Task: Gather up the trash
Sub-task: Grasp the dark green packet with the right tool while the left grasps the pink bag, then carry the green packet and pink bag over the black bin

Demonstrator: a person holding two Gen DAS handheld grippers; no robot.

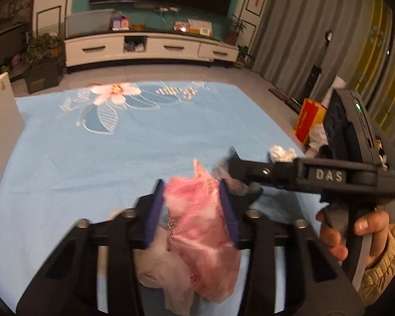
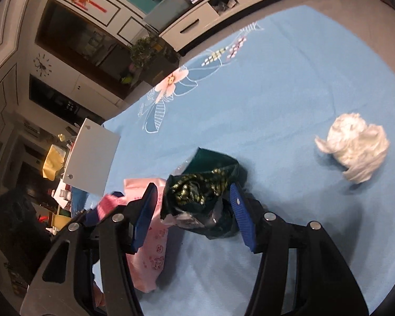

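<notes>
My left gripper [image 1: 191, 188] is shut on a pink plastic bag [image 1: 197, 226], which hangs down between its blue pads above the blue cloth. My right gripper [image 2: 193, 197] is shut on a dark green crumpled wrapper [image 2: 202, 192] with gold print. It holds the wrapper right beside the pink bag [image 2: 150, 242]. In the left wrist view the right gripper [image 1: 229, 168] reaches in from the right, its fingertips by the bag's top. A crumpled white tissue [image 2: 355, 144] lies on the cloth to the right, also in the left wrist view [image 1: 281, 154].
The blue floral tablecloth [image 1: 118, 144] covers the table. A white board [image 1: 0, 137] stands at the left edge. A red and yellow box [image 1: 309, 118] sits off the right edge. A TV cabinet [image 1: 150, 47] and plants stand behind.
</notes>
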